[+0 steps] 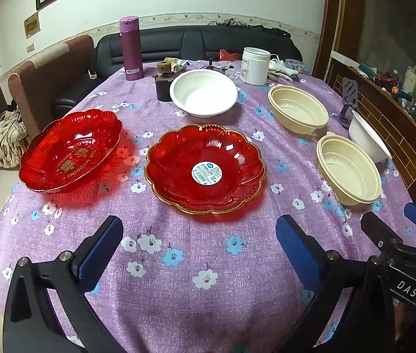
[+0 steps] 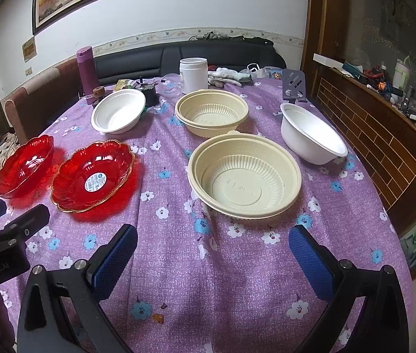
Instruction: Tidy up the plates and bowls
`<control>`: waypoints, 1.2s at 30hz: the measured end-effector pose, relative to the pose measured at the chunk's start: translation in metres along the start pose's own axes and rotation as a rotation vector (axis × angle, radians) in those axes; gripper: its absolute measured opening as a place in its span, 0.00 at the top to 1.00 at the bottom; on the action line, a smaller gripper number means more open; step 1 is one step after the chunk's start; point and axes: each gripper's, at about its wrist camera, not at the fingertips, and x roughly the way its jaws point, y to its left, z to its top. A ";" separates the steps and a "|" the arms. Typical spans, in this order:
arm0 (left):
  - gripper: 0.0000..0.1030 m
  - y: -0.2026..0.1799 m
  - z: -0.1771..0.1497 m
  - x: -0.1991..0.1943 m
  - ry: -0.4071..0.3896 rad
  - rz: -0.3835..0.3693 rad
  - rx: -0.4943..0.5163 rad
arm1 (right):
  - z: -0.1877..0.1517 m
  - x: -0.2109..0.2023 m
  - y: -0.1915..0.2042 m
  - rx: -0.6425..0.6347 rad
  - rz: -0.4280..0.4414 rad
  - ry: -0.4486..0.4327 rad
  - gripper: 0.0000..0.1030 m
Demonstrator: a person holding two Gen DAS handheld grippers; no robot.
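Jaws spread and empty, the left hand-held gripper [image 1: 199, 244] faces the scalloped red plastic plate [image 1: 205, 169] at centre frame, while the equally released right hand-held gripper [image 2: 212, 253] faces the ribbed cream plastic bowl [image 2: 244, 175] dead ahead.

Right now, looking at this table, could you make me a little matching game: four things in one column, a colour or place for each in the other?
Things:
1. flask
2. jar
3. plate with sticker
4. nearest ribbed bowl

Descriptions:
A. cream
B. red with a gold rim
C. purple, at the far left of the table
D. white, at the far side of the table

Pairs: 1-C, 2-D, 3-B, 4-A
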 end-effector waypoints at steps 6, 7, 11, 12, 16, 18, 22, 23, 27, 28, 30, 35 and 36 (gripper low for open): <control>0.00 0.001 0.000 -0.001 0.004 0.000 0.000 | 0.000 0.000 0.001 -0.001 0.000 0.001 0.00; 0.00 0.001 0.000 -0.001 0.004 0.000 -0.001 | 0.000 0.000 0.001 -0.001 0.000 0.001 0.00; 0.00 0.001 -0.001 0.000 0.005 0.000 0.000 | 0.000 0.001 0.002 -0.004 -0.001 0.003 0.00; 0.00 0.001 -0.001 0.000 0.006 0.000 -0.001 | 0.001 0.001 0.003 -0.006 -0.002 0.003 0.00; 0.00 0.001 -0.001 -0.001 0.009 -0.003 -0.001 | 0.001 0.001 0.004 -0.010 -0.001 0.003 0.00; 0.00 0.002 -0.001 -0.001 0.010 -0.003 -0.001 | 0.001 0.001 0.004 -0.010 -0.001 0.003 0.00; 0.00 0.002 -0.001 -0.001 0.013 -0.004 -0.002 | 0.001 0.001 0.005 -0.010 0.000 0.003 0.00; 0.00 0.002 -0.001 -0.001 0.012 -0.004 -0.001 | 0.001 0.001 0.005 -0.010 -0.001 0.003 0.00; 0.00 0.002 -0.001 -0.001 0.012 -0.004 -0.002 | 0.001 0.001 0.005 -0.010 -0.001 0.002 0.00; 0.00 0.002 -0.001 -0.001 0.012 -0.004 -0.002 | 0.001 0.001 0.005 -0.010 -0.001 0.003 0.00; 0.00 0.002 -0.001 -0.001 0.012 -0.004 -0.002 | 0.001 0.001 0.005 -0.011 0.000 0.003 0.00; 0.00 0.002 -0.001 -0.001 0.012 -0.004 -0.001 | 0.001 0.001 0.005 -0.013 -0.001 0.003 0.00; 0.00 0.002 -0.001 0.000 0.013 -0.004 -0.001 | 0.001 0.001 0.005 -0.012 -0.003 0.002 0.00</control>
